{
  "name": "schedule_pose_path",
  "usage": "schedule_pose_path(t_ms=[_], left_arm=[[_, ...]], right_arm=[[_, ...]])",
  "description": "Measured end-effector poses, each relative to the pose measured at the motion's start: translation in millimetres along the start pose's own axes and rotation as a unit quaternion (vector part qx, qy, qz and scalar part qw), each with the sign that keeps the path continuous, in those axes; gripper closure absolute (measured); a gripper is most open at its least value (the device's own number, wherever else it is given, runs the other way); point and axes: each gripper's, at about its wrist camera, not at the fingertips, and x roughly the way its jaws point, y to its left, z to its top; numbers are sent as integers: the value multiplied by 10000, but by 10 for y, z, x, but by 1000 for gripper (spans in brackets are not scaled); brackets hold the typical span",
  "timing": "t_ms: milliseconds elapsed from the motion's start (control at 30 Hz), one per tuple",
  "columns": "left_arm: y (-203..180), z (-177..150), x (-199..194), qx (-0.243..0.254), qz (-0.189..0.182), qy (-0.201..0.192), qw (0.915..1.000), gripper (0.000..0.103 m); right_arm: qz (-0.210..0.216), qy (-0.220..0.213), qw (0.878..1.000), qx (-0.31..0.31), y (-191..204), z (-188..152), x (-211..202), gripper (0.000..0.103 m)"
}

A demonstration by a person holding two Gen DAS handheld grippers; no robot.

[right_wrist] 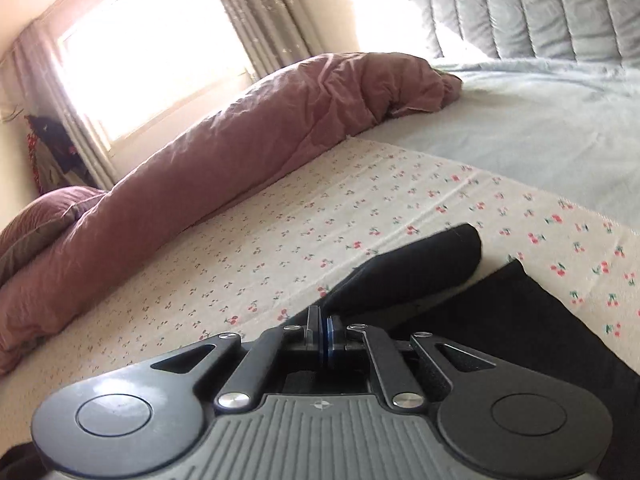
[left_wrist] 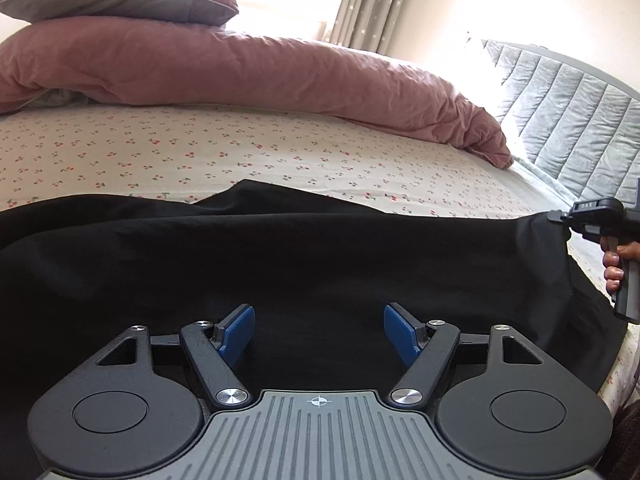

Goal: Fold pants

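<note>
Black, soft-cloth pants [left_wrist: 304,264] lie spread across the cherry-print bed sheet [left_wrist: 240,152], seemingly only partly folded; most folding looks left to do. Left claw [left_wrist: 319,330] hovers wide open just above the cloth, gripping nothing. Right claw [right_wrist: 324,338] is pinched closed on a raised pants edge.

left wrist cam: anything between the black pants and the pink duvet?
Only cherry-print sheet. In the left wrist view it runs as a strip between the black pants and the pink duvet, with nothing lying on it. The right wrist view agrees.
</note>
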Motion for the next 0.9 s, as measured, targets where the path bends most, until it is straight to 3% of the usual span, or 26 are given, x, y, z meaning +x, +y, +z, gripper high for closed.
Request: schedule_pose_path(t_ms=[133,267,333,400,500,533,600,700,900], left_arm=[[17,16,69,-70,15,56,10000,31],[27,15,75,-121,25,49,9999,31],[18,14,78,-92,44,55,9999,31],[6,7,74,-45,67,55,10000,31],[-26,-8,75,39,101,71,9999,31],[-28,-13,75,57,97,76,9999,31],[-45,-18,68,77,68,77,9999,31],[-71,-18,64,111,6,73,9999,31],[-112,-33,49,215,-11,70,9997,31]], right_arm=[[510,104,9937,-991,566,-76,75,99],[873,609,9755,-1927,1054,-306,308,98],[910,930,9648,-2285,1227,-450,444,96],[876,1234,9547,-2561,1330,-573,569,86],[826,1239,9475,-2831,1379,-661,555,80],[890,1280,9480,-2774,1362,-636,526,72],[1423,1315,9547,-2257,1235,-488,405,64],[1845,1057,9614,-1747,1057,-299,195,62],[1244,611,9808,-1374,707,-110,11,62]])
